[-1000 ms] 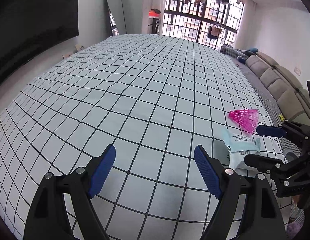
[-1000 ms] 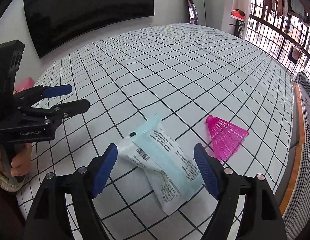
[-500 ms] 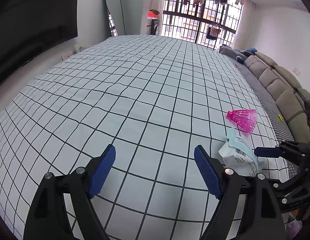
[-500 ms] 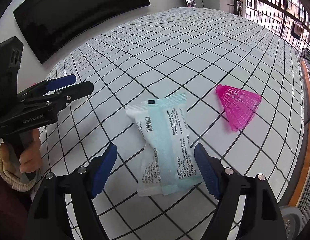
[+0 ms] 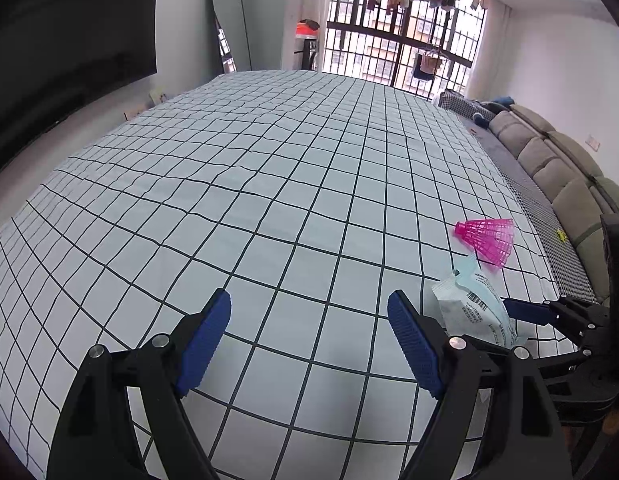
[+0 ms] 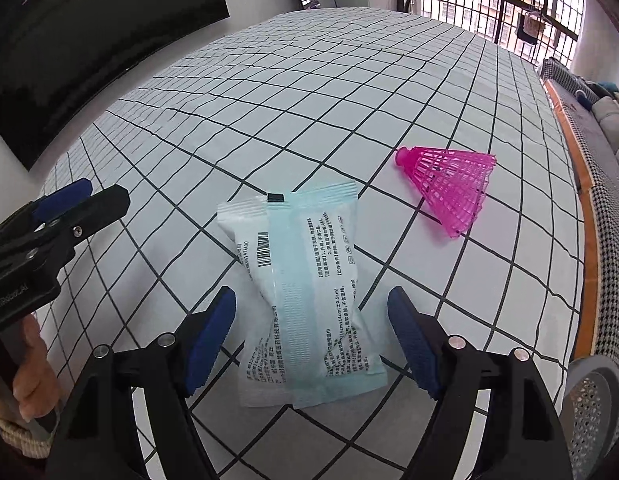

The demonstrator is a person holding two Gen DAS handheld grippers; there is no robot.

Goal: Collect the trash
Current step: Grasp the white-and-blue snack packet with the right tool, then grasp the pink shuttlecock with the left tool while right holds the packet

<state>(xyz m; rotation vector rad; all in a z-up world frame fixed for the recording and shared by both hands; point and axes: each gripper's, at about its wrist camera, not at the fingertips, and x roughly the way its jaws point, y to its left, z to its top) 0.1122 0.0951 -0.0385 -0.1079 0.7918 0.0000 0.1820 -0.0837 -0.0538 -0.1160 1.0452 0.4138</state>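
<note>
A white and pale blue plastic packet [image 6: 305, 292] lies on the checked cloth [image 6: 349, 92]; it also shows in the left wrist view [image 5: 471, 306]. My right gripper [image 6: 311, 336] is open, its blue pads either side of the packet's near half, apart from it. A pink plastic shuttlecock [image 6: 449, 184] lies on its side beyond the packet to the right, also in the left wrist view [image 5: 487, 238]. My left gripper [image 5: 309, 340] is open and empty over bare cloth, left of the packet.
The checked cloth [image 5: 269, 160] covers a large flat surface. A sofa [image 5: 557, 160] runs along its right side. A perforated grey bin [image 6: 593, 400] stands at the right edge. A dark screen [image 6: 69, 40] hangs on the left wall.
My right gripper has moved forward over the packet, which now lies between its pads. The left gripper has stayed about where it was.
</note>
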